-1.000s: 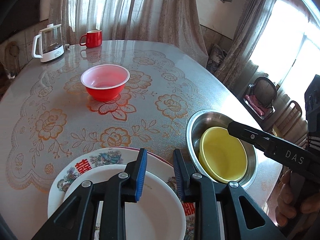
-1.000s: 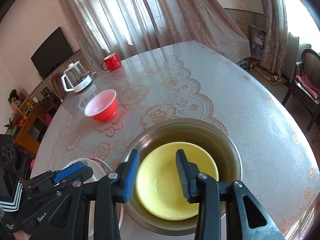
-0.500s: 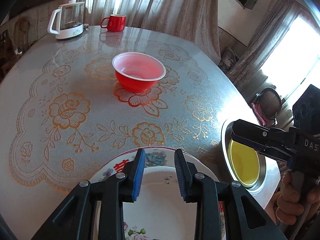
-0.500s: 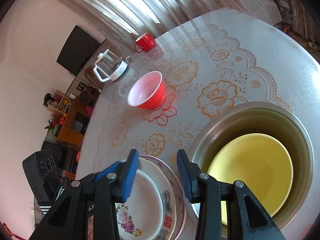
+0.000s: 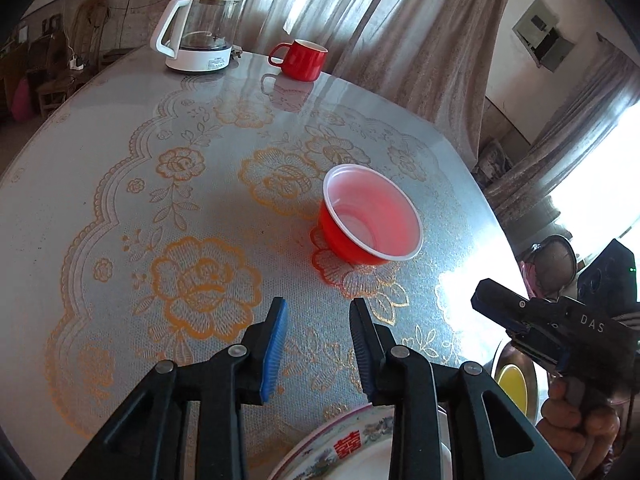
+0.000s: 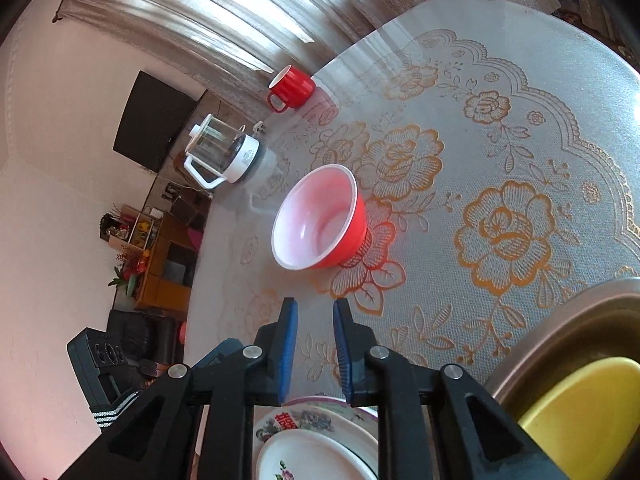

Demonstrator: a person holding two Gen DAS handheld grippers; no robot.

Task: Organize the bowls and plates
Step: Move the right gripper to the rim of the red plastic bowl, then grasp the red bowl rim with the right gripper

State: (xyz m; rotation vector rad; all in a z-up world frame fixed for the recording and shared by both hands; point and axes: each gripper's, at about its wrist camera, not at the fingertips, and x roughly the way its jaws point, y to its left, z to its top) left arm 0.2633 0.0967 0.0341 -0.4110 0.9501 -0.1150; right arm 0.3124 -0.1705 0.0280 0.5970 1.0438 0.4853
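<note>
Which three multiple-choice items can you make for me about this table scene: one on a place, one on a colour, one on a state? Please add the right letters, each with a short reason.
1. Where does the yellow bowl lie?
A. inside the steel basin
B. on the flowered plate
C. beside the kettle

2. What colour is the mug next to the kettle?
A. white
B. red
C. yellow

3. In what state is the left gripper?
A. shut on the red bowl
B. shut on a plate
C. open, holding nothing

Answers:
1 A: the right wrist view shows the yellow bowl within the basin's metal wall.
2 B: the mug's body and handle are red in both views.
3 C: its jaws stand apart with only tablecloth between them, and the red bowl sits apart, farther up the table.
</note>
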